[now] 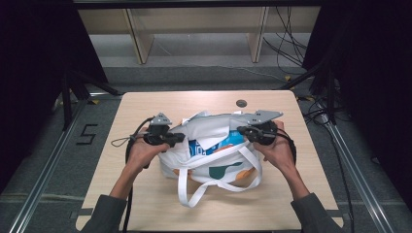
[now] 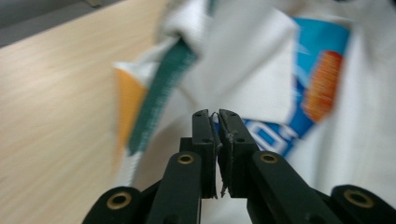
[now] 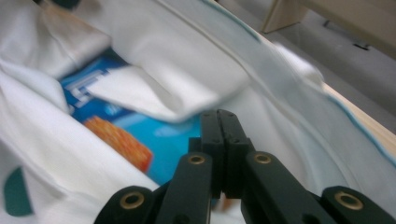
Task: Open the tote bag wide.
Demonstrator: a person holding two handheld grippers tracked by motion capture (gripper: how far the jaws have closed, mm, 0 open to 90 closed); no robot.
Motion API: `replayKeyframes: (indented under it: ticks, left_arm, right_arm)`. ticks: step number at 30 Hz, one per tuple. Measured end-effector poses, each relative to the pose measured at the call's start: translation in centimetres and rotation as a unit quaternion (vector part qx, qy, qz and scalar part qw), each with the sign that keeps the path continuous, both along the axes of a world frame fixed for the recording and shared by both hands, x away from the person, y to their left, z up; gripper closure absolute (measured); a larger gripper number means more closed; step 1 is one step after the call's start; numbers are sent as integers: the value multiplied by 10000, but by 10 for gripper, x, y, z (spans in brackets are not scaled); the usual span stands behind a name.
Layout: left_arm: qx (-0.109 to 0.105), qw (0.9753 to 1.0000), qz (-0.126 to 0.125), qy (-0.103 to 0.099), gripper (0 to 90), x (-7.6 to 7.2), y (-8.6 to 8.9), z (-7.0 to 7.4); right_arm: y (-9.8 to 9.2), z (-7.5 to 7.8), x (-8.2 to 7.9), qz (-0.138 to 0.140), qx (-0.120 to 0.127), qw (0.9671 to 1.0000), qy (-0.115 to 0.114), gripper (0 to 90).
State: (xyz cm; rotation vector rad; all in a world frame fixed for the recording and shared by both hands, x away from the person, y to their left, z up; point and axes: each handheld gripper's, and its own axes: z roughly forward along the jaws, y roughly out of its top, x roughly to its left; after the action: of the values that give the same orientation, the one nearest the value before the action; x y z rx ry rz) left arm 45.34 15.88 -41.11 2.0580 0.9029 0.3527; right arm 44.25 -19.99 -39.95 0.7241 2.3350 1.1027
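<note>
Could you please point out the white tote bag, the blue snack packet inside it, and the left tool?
white tote bag (image 1: 219, 172): high view, on its near side panel.
blue snack packet (image 3: 168, 135): right gripper view, on its blue face inside the bag.
left tool (image 2: 214, 120): left gripper view, between its nearly closed tips.

High view looks down over the table (image 1: 145, 104) — both gripper views sit close, sharing the bag (image 1: 214, 127) interior.

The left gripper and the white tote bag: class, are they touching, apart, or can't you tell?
Touching. In the left gripper view the left gripper has its jaws closed with a thin edge of the white tote bag pinched between them.
</note>
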Motion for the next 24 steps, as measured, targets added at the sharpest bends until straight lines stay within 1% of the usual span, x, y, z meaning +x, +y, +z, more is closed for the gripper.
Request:
replayKeyframes:
  ticks: [1, 2, 3, 5, 6, 7, 8, 9, 10, 11, 12, 13, 14, 15, 16, 17, 18, 19, 20, 21, 22, 23, 24]
  left_arm:
    - [-5, 9999, 148, 7, 860, 5, 3, -4]
    - [186, 9995, 255, 43, 870, 13, 9, -11]
    - [123, 9994, 320, 111, 875, 16, 10, -16]
    - [65, 9990, 368, 257, 892, 22, 14, -26]
    - [65, 9990, 368, 257, 892, 22, 14, -26]
    - [-28, 9985, 421, 344, 893, 26, 14, -34]
    - [-8, 9982, 413, 426, 894, 28, 15, -36]
    - [4, 9977, 472, 482, 894, 31, 15, -38]
    - [56, 9977, 418, 533, 895, 32, 16, -39]
    - [147, 9975, 438, 540, 896, 32, 16, -41]
    - [147, 9975, 438, 540, 897, 32, 16, -41]
    - [366, 9963, 555, 539, 897, 33, 17, -46]
    - [243, 9958, 637, 607, 897, 32, 22, -53]
    - [98, 9962, 601, 617, 897, 30, 25, -51]
    - [98, 9962, 601, 617, 896, 30, 25, -51]
    - [14, 9961, 603, 642, 896, 28, 27, -49]
    - [-14, 9961, 598, 641, 895, 26, 28, -46]
    - [-97, 9962, 601, 620, 895, 25, 29, -43]
    - [-216, 9960, 591, 628, 879, 23, 29, -39]
    - [-258, 9961, 593, 605, 879, 22, 29, -36]
    - [-242, 9970, 557, 483, 875, 19, 27, -30]
    - [-256, 9977, 472, 420, 868, 15, 25, -25]
    - [-225, 9987, 353, 275, 866, 8, 18, -17]
  right_arm:
    - [-6, -6, 3, -155, -164, 9997, -81, 900]
    - [-18, -17, 12, -384, -158, 9991, 124, 900]
    - [-21, -21, 15, -448, -193, 9986, 187, 900]
    - [-28, -35, 21, -662, -384, 9963, 389, 900]
    - [-28, -35, 21, -662, -384, 9963, 389, 900]
    - [-36, -50, 29, -748, -355, 9944, 654, 900]
    - [-36, -54, 30, -763, -399, 9939, 685, 900]
    - [-36, -59, 31, -731, -447, 9933, 775, 900]
    - [-34, -67, 32, -709, -515, 9923, 875, 900]
    - [-32, -74, 32, -751, -522, 9924, 819, 900]
    - [-32, -80, 32, -724, -546, 9922, 857, 900]
    - [-31, -84, 32, -737, -498, 9919, 912, 900]
    - [-31, -83, 31, -755, -514, 9913, 944, 900]
    - [-30, -81, 31, -739, -596, 9914, 903, 900]
    - [-30, -81, 31, -739, -596, 9914, 903, 900]
    - [-29, -78, 30, -756, -688, 9908, 892, 900]
    - [-31, -67, 32, -630, -623, 9930, 786, 900]
    - [-31, -67, 32, -630, -623, 9930, 786, 900]
    - [-35, -49, 30, -666, -263, 9946, 746, 900]
    - [-35, -49, 30, -666, -263, 9946, 746, 900]
    - [-35, -42, 29, -641, -79, 9951, 746, 900]
    - [-34, -23, 30, -374, 227, 9983, 383, 900]
    - [-31, -18, 30, -328, 302, 9984, 337, 900]
